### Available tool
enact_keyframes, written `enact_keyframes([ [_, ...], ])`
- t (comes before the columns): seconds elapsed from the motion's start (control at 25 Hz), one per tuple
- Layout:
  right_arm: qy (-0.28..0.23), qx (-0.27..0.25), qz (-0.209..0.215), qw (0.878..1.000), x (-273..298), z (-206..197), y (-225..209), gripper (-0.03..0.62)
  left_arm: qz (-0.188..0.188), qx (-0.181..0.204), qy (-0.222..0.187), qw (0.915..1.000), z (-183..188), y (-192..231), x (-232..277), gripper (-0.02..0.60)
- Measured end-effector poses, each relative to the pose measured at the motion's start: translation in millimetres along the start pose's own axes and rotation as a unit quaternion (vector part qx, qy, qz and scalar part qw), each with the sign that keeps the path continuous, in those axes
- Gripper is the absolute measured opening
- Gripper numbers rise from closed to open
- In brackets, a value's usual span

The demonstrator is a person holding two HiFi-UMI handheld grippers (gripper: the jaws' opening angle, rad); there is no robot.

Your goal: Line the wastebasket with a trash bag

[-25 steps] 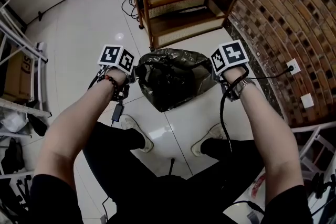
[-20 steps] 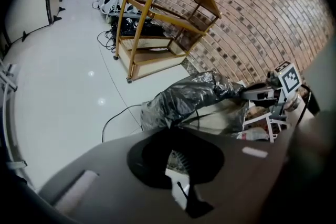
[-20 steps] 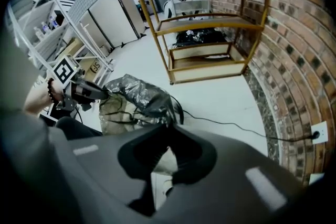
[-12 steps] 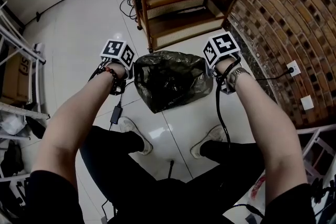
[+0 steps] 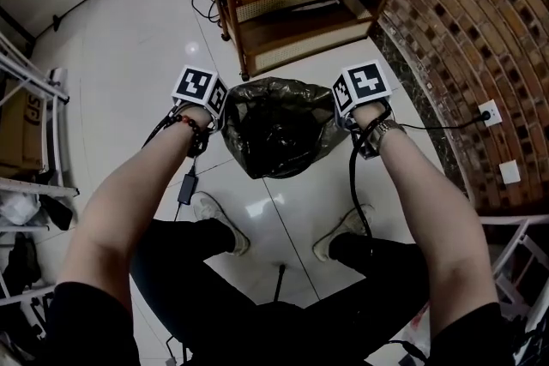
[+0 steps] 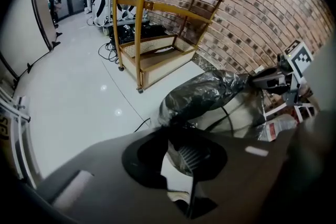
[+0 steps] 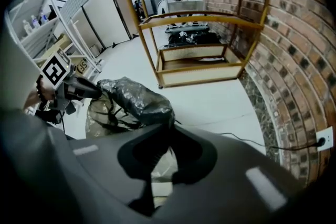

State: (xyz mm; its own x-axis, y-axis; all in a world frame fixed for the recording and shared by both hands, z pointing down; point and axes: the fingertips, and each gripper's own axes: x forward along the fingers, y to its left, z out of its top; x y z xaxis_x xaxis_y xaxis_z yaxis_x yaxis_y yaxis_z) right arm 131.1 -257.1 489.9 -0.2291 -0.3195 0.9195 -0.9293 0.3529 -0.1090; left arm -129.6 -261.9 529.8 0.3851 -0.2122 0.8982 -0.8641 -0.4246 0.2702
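My left gripper's (image 6: 181, 157) jaws have just been opening and now stand slightly apart, with the rim of the dark trash bag (image 5: 279, 129) lying in the gap. My right gripper (image 7: 157, 165) is clamped on the rim at the opposite side. Between the two, the bag's mouth is stretched wide, low over the white tiled floor (image 5: 146, 56) just ahead of my shoes (image 5: 221, 217); something dark shows through the film, but I cannot tell whether it is the wastebasket. Beyond the bag stands a wooden shelf (image 5: 292, 21), with a brick wall (image 5: 480, 21) to its right.
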Motion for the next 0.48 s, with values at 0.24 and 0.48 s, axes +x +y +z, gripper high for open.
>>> enact_keyframes([
  [0.24,-0.023,0.015,0.004,1.000,27.4,5.6,-8.6,0.021,0.017,0.026,-0.017,0.9994,10.4,7.7,19.0,0.106],
  [0.48,-0.057,0.030,0.004,0.998,45.2,12.5,-19.7,0.021,0.032,0.026,-0.058,0.9975,21.1,18.6,28.5,0.103],
])
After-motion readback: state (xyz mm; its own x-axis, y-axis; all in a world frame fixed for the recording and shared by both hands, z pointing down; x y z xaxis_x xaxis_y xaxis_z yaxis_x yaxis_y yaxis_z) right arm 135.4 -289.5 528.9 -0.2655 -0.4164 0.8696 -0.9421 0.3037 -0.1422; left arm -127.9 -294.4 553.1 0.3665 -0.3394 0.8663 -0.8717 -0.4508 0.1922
